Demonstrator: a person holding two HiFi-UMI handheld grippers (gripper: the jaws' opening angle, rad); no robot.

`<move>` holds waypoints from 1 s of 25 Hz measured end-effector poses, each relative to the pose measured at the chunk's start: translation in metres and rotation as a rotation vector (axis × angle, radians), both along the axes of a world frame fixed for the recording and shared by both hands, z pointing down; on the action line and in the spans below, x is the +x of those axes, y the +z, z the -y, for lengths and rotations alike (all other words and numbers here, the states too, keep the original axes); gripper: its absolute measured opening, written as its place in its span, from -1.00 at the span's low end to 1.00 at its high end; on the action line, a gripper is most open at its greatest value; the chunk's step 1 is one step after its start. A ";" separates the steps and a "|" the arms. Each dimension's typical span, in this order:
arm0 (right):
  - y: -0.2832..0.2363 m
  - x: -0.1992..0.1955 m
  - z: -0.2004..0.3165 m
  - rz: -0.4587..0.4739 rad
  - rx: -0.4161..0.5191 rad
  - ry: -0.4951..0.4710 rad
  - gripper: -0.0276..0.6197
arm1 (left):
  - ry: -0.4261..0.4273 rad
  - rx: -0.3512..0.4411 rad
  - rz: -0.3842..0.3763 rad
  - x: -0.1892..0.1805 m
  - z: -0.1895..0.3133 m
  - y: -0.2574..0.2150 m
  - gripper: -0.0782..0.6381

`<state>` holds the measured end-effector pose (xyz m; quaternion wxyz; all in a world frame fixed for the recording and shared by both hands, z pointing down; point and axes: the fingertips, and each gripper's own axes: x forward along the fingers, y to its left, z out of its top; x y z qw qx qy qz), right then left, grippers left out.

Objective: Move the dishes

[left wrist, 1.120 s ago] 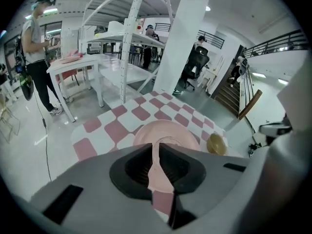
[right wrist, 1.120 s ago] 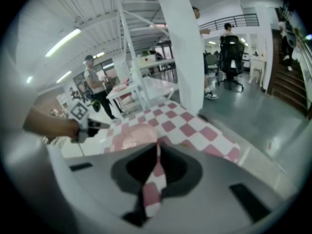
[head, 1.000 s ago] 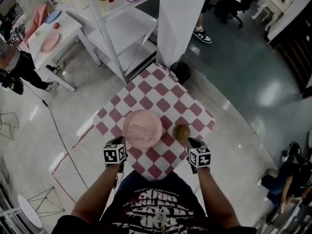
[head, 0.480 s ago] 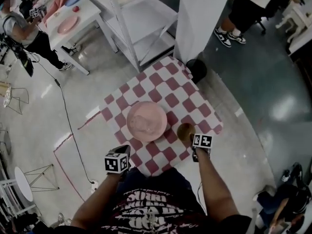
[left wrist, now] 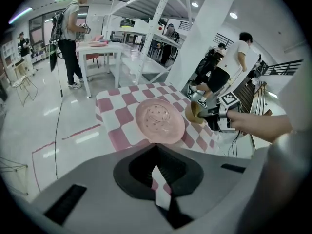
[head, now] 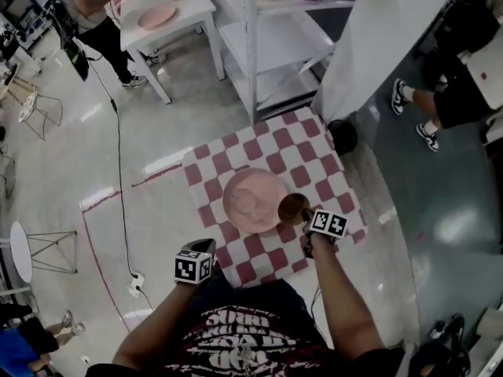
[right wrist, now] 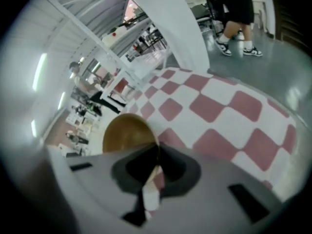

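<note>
A pink plate (head: 253,201) lies in the middle of the red-and-white checked table (head: 314,163). Just right of it is a small brown bowl (head: 293,208). My right gripper (head: 306,217) has just been closing and is shut on the bowl's near rim. The right gripper view shows that rim (right wrist: 127,133) running into the closed jaws (right wrist: 157,149). From the left gripper view the bowl (left wrist: 196,112) looks tilted beside the plate (left wrist: 160,121). My left gripper (head: 204,248) hangs off the table's near left corner. It is shut and holds nothing (left wrist: 156,148).
A white pillar (head: 385,38) and a metal shelf rack (head: 259,45) stand behind the table. A black round object (head: 343,136) sits at the table's far corner. A white table (head: 169,14) with a person beside it is at far left. A cable (head: 119,171) crosses the floor.
My right gripper has moved forward to the brown bowl and shut on its rim. My left gripper has drawn back from the table's near edge toward the left.
</note>
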<state>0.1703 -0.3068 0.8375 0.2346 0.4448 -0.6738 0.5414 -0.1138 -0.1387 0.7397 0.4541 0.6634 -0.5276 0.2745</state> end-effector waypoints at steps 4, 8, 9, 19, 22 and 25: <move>0.012 -0.048 0.022 -0.059 -0.041 -0.093 -0.79 | -0.035 0.023 -0.016 -0.011 -0.015 -0.004 -0.70; 0.041 -0.075 0.027 -0.122 -0.121 -0.115 -0.79 | -0.073 0.013 -0.048 -0.024 -0.034 0.003 -0.70; 0.048 -0.078 0.025 -0.135 -0.137 -0.116 -0.79 | -0.076 0.011 -0.056 -0.027 -0.038 0.005 -0.70; -0.021 -0.049 -0.006 -0.140 0.022 -0.053 -0.68 | -0.041 0.076 -0.165 -0.030 -0.004 0.003 -0.70; -0.092 -0.047 -0.027 -0.038 0.193 -0.049 -0.79 | 0.116 0.219 -0.200 0.000 0.041 -0.037 -0.70; -0.170 -0.049 -0.051 0.066 0.352 -0.028 -0.81 | 0.327 0.400 -0.245 0.044 0.078 -0.097 -0.70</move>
